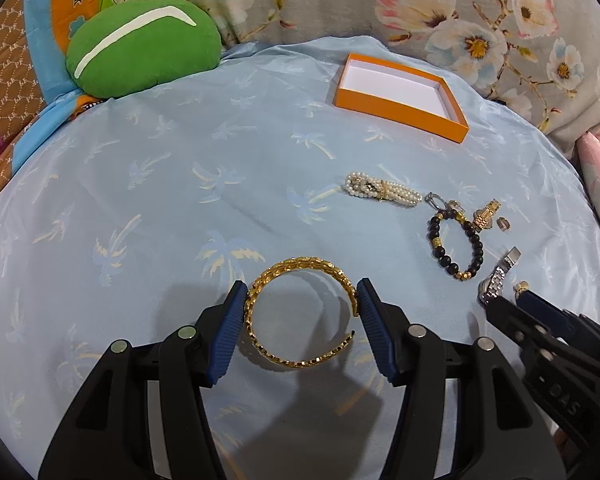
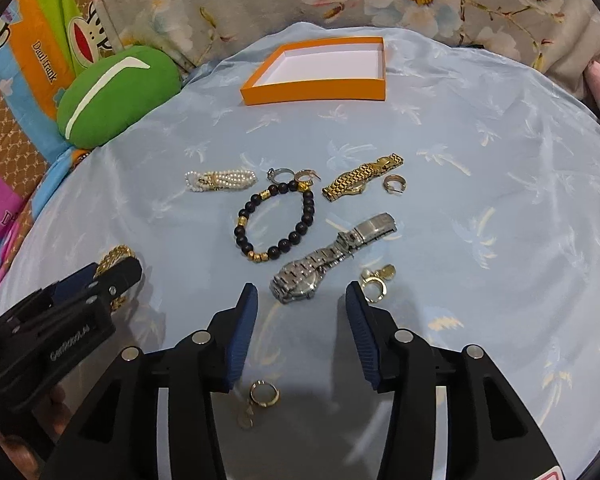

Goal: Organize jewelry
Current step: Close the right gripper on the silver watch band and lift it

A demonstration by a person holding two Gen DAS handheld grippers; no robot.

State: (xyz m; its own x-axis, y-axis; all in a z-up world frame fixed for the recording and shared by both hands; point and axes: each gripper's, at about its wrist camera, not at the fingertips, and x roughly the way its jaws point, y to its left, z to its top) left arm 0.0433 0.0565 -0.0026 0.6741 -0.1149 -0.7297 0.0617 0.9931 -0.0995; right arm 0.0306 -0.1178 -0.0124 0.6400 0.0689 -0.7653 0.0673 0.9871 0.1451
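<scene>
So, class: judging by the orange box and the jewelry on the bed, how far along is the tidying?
Nothing is done: the orange box is empty. In hand: the left gripper brackets the gold bangle. Left: the pearl bracelet, bead bracelet, gold watch, silver watch and earrings.

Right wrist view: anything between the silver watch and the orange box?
Yes. In the right wrist view the black bead bracelet and gold watch lie between the silver watch and the orange box.
</scene>
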